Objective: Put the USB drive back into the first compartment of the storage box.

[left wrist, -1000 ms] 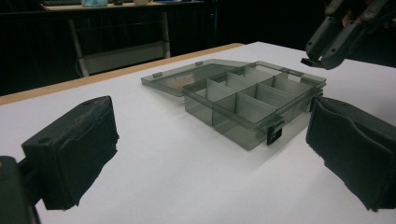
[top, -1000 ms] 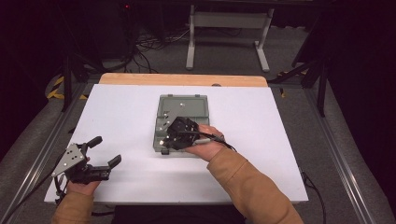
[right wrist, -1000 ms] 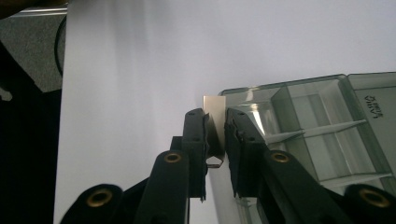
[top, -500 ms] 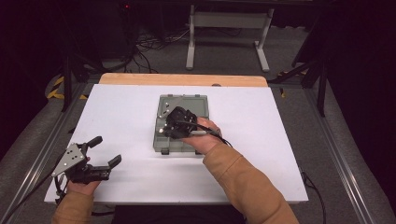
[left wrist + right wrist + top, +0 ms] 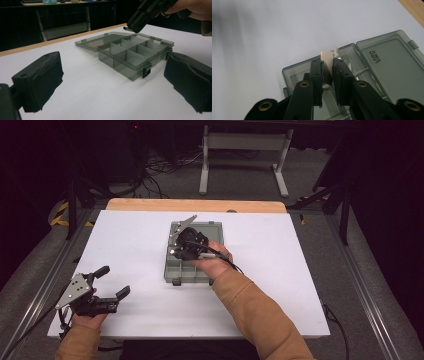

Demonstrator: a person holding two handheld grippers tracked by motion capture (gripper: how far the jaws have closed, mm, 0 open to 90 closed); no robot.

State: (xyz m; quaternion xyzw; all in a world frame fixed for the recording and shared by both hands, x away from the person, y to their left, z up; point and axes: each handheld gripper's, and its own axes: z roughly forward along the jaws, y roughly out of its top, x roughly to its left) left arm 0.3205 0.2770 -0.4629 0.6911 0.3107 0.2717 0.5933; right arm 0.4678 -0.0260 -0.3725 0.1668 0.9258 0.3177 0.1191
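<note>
High view: a grey see-through compartment box (image 5: 192, 262) lies near the middle of the white bench (image 5: 300, 270), a little toward the far edge, its lid folded flat open toward that far edge. The right claw (image 5: 179, 240) hangs over the box's far left part, gripped by a hand in a tan sleeve that comes in from the near edge. The left claw (image 5: 114, 282) sits by the near left corner of the bench, well apart from the box, its jaws spread wide with nothing between them.

Right gripper view: the right claw (image 5: 327, 70) is clenched on a small flat metal plate (image 5: 326, 60), which stands upright between the jaws with its top edge poking out past their tips. Below it lie the box's (image 5: 297, 75) open compartments, and the lid (image 5: 392, 67) lies flat to the right, printed lettering showing through it. Whether the plate's lower end touches the box bottom cannot be told.

Left gripper view: the box (image 5: 135, 56) sits between the two spread jaws and farther off, its dividers plain to see, a black latch on the near wall. The right claw (image 5: 130, 27) is poised just above the box's far compartments.
</note>
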